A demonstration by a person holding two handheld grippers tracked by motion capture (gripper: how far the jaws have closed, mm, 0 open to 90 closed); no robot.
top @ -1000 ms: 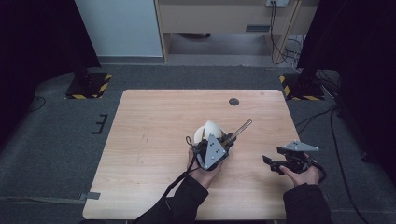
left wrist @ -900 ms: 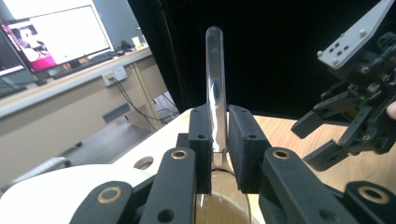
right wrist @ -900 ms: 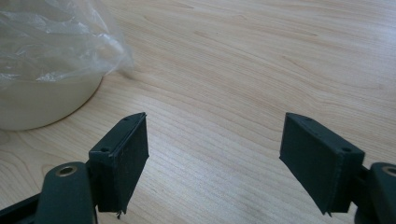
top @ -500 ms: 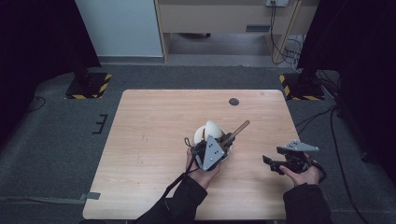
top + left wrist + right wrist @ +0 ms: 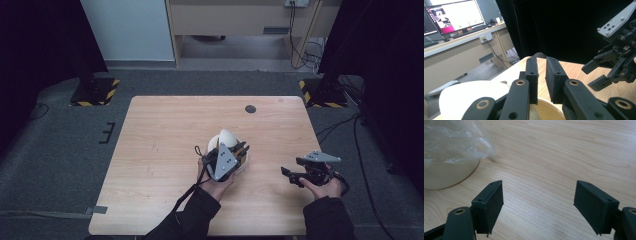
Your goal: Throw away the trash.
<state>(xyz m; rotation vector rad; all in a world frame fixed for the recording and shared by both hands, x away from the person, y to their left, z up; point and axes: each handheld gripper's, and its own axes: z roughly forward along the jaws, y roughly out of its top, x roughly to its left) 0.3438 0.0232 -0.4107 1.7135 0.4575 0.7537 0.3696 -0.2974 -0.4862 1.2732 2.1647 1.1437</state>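
A white bowl (image 5: 244, 165) stands on the wooden table (image 5: 160, 150), right of its middle, with a white domed shape (image 5: 226, 136) at its far side. My left gripper (image 5: 243, 148) hovers right over the bowl, held level and pointing right. Its jaws are shut with only a thin slit between them (image 5: 541, 58), and I see nothing in it. Below them lie the bowl's cream rim (image 5: 549, 108) and the white dome (image 5: 469, 97). My right gripper (image 5: 286, 176) rests open near the table's right front and faces the bowl (image 5: 446, 175), which carries crumpled clear film (image 5: 454, 142). Between its jaws (image 5: 539, 187) is bare wood.
A small black disc (image 5: 250, 108) lies near the table's far edge. Two stand bases with yellow-black stripes (image 5: 92, 92) (image 5: 320, 95) sit on the floor past the far corners. Beyond the table are a desk with a lit monitor (image 5: 454, 17) and a black curtain (image 5: 564, 25).
A thin stick that reached up and right past the left gripper's jaws in the earlier frames is gone from sight now. Both hands stay where they were.
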